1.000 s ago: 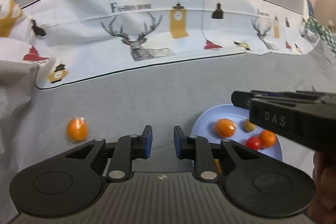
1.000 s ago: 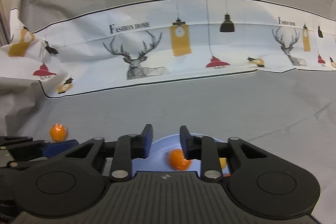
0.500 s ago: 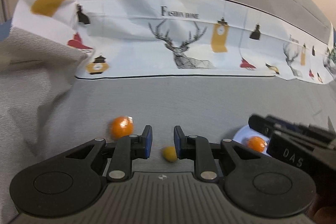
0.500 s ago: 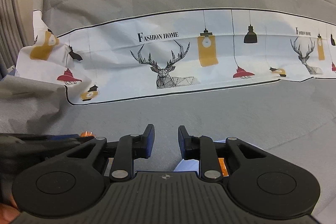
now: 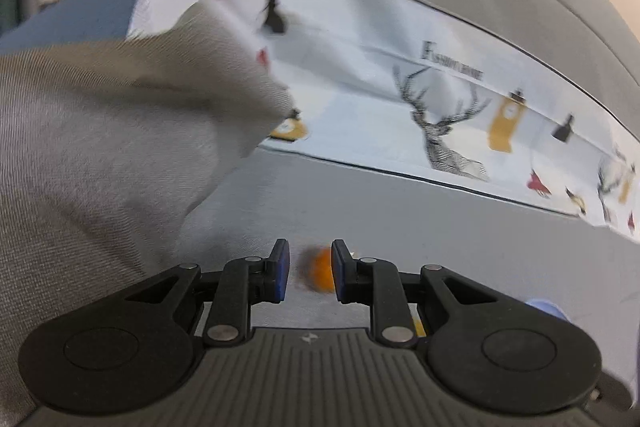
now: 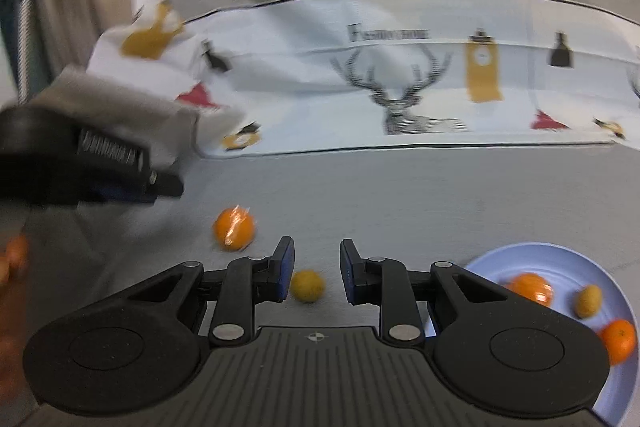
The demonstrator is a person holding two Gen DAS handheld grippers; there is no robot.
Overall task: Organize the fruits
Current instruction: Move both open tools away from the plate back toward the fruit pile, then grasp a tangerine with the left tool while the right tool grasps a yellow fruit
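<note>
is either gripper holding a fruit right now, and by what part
Neither. The left gripper is open with the orange ahead, ungripped; the right gripper is open above a yellow fruit.

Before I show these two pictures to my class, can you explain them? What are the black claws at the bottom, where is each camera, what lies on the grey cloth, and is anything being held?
The claws are hand-held two-finger grippers, one per hand, each with a camera looking along its fingers. In the left view, the left gripper is open, with a blurred orange ahead between its fingers, not gripped. In the right view, the right gripper is open over a small yellow fruit. Nearby lies the same orange. A blue plate already holds fruit. Nothing is held.
</note>
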